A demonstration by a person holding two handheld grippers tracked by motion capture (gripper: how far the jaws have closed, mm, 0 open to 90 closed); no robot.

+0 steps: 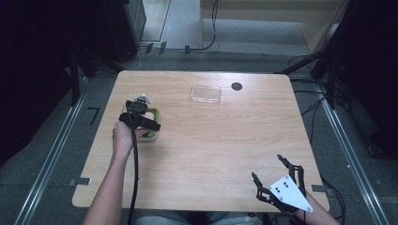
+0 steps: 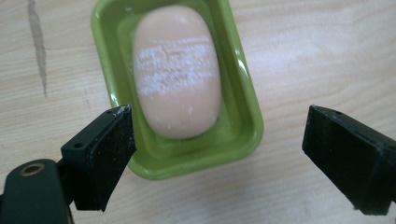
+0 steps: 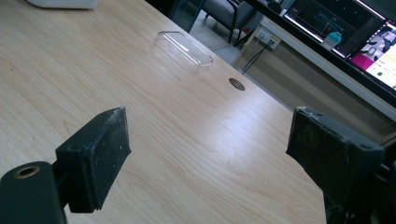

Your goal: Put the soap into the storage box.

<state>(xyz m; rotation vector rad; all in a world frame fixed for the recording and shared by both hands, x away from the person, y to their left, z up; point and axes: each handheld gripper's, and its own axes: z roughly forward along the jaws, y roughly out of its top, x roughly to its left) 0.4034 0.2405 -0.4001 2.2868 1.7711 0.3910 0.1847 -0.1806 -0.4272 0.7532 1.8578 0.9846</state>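
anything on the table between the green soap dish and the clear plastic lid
Nothing: in the high view the stretch between the green soap dish and the clear lid is bare wooden table.

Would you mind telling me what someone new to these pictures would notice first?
Most striking is the peach soap bar lying in its green dish on the table's left side, with the open left gripper poised directly over it. A clear plastic lid sits alone near the far edge, while the right gripper hovers open at the near right corner.
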